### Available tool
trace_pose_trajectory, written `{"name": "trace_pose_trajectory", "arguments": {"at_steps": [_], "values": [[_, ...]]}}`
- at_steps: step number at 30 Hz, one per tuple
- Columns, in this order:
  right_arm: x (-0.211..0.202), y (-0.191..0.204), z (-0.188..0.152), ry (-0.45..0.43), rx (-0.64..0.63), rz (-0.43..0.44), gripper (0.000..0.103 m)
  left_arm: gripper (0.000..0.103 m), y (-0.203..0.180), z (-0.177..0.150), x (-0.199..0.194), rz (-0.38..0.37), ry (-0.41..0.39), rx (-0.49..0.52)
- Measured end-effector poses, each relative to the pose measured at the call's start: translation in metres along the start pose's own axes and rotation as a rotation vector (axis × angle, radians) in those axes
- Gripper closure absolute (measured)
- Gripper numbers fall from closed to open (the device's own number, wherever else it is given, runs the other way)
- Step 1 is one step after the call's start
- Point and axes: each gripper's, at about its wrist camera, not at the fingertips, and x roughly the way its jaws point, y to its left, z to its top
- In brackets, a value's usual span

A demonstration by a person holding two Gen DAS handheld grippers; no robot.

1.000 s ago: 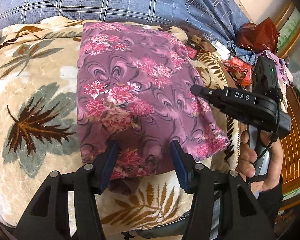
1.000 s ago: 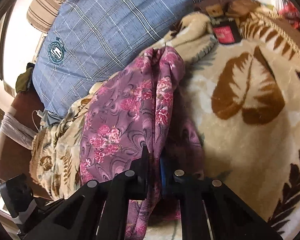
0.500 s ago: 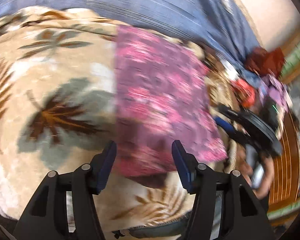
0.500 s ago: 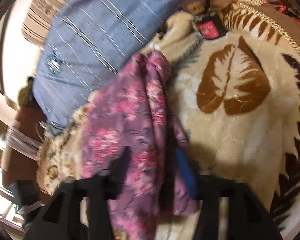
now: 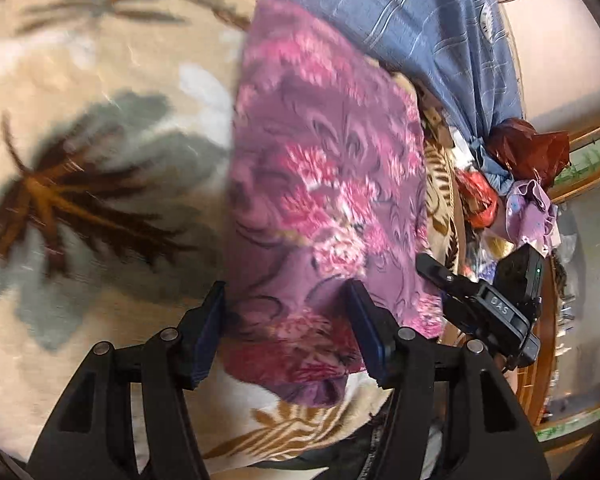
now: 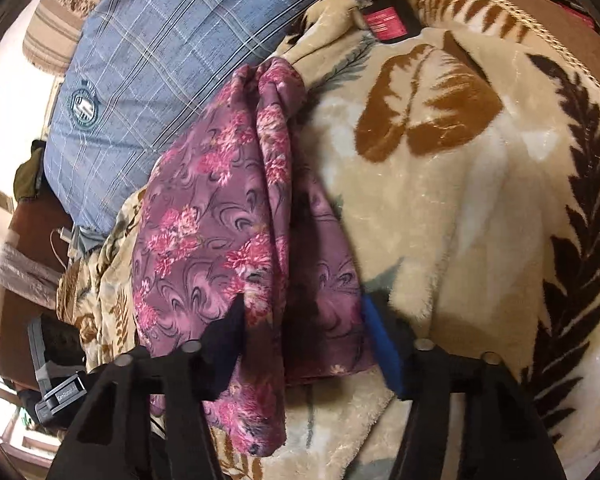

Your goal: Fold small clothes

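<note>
A purple garment with pink flowers lies folded into a rough rectangle on a cream blanket with a leaf print. My left gripper is open and straddles the garment's near edge, with cloth between its blue pads. In the right wrist view the garment shows a raised lengthwise fold. My right gripper stands over that fold with its jaws closing; cloth lies between them, and the pads are still apart. From the left wrist view the right gripper sits at the garment's right corner.
A blue checked pillow lies just behind the garment. A heap of loose clothes and a dark red bag sit at the bed's right edge by the wooden frame. A red label is on the blanket's hem.
My right gripper was shut on the fold, let it go and opened wide, and now stands narrower around it. My left gripper rolled and sank toward the garment's near edge.
</note>
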Motion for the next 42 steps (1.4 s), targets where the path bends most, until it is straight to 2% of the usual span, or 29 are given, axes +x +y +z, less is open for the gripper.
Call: {"name": "trace_pose_trajectory", "arguments": {"at_steps": [1, 2, 3, 4, 5, 6, 9, 13, 15, 19, 22, 25, 26, 27, 28, 29, 31, 32, 33, 35, 36, 39, 42], "values": [[0.0, 0.001, 0.0, 0.005, 0.003, 0.01, 0.075, 0.045, 0.0, 0.0, 0.001, -0.005, -0.011, -0.006], [0.002, -0.002, 0.0, 0.019, 0.006, 0.035, 0.087, 0.059, -0.002, 0.0, 0.001, -0.004, -0.02, 0.0], [0.002, -0.001, 0.0, 0.017, 0.001, 0.029, 0.087, 0.069, -0.005, 0.0, 0.0, 0.01, -0.022, 0.015], [0.002, 0.001, 0.0, 0.014, -0.006, 0.027, 0.087, 0.072, -0.007, 0.001, 0.0, 0.017, -0.024, 0.018], [0.0, 0.003, 0.0, 0.009, -0.018, 0.026, 0.089, 0.085, -0.007, 0.001, -0.003, 0.009, -0.027, 0.01], [-0.001, 0.005, 0.0, 0.006, -0.022, 0.027, 0.09, 0.091, -0.006, 0.003, -0.009, -0.012, -0.027, 0.001], [-0.016, 0.024, -0.007, -0.01, -0.037, 0.069, 0.091, 0.093, -0.005, 0.005, -0.042, -0.07, -0.062, -0.001], [-0.032, 0.048, -0.039, -0.013, -0.028, 0.095, 0.091, 0.093, -0.008, -0.004, -0.08, -0.066, -0.081, 0.035], [-0.02, 0.046, -0.059, 0.022, 0.02, 0.098, 0.091, 0.093, 0.0, -0.015, -0.085, -0.039, -0.073, 0.048], [0.008, 0.041, -0.071, 0.079, 0.045, 0.0, 0.091, 0.093, 0.026, -0.026, -0.047, 0.062, 0.015, 0.029], [-0.013, 0.063, -0.068, 0.033, -0.025, -0.069, 0.091, 0.093, 0.017, -0.033, -0.065, -0.01, -0.052, 0.043], [-0.011, 0.068, -0.073, 0.048, -0.045, -0.1, 0.091, 0.092, 0.009, -0.034, -0.071, -0.003, -0.071, 0.07], [0.001, 0.066, -0.075, 0.074, -0.059, -0.121, 0.088, 0.089, 0.009, -0.034, -0.065, 0.026, -0.064, 0.088], [0.009, 0.064, -0.076, 0.089, -0.063, -0.133, 0.08, 0.085, 0.011, -0.035, -0.053, 0.08, -0.031, 0.12], [0.011, 0.065, -0.075, 0.087, -0.062, -0.133, 0.079, 0.082, 0.012, -0.036, -0.044, 0.12, 0.003, 0.138], [0.006, 0.067, -0.075, 0.073, -0.06, -0.124, 0.078, 0.079, 0.014, -0.038, -0.043, 0.126, 0.019, 0.143], [-0.008, 0.067, -0.075, 0.043, -0.048, -0.106, 0.063, 0.078, 0.014, -0.039, -0.061, 0.083, -0.011, 0.158], [-0.019, 0.066, -0.073, 0.022, -0.037, -0.081, 0.044, 0.073, 0.011, -0.038, -0.072, 0.078, -0.036, 0.165], [-0.03, 0.068, -0.068, -0.005, -0.034, -0.044, 0.031, 0.059, 0.008, -0.035, -0.086, 0.072, -0.074, 0.173], [-0.047, 0.073, -0.052, -0.044, -0.051, -0.003, 0.028, 0.047, 0.002, -0.023, -0.108, 0.076, -0.152, 0.19], [-0.055, 0.077, -0.038, -0.072, -0.066, 0.005, 0.027, 0.047, -0.001, -0.011, -0.113, 0.085, -0.173, 0.193], [-0.056, 0.082, 0.009, -0.129, -0.089, 0.026, 0.015, 0.044, -0.008, 0.027, -0.105, 0.077, -0.161, 0.187], [-0.019, 0.066, 0.057, -0.106, -0.01, 0.099, 0.015, 0.044, -0.008, 0.064, -0.077, 0.063, -0.128, 0.149]]}}
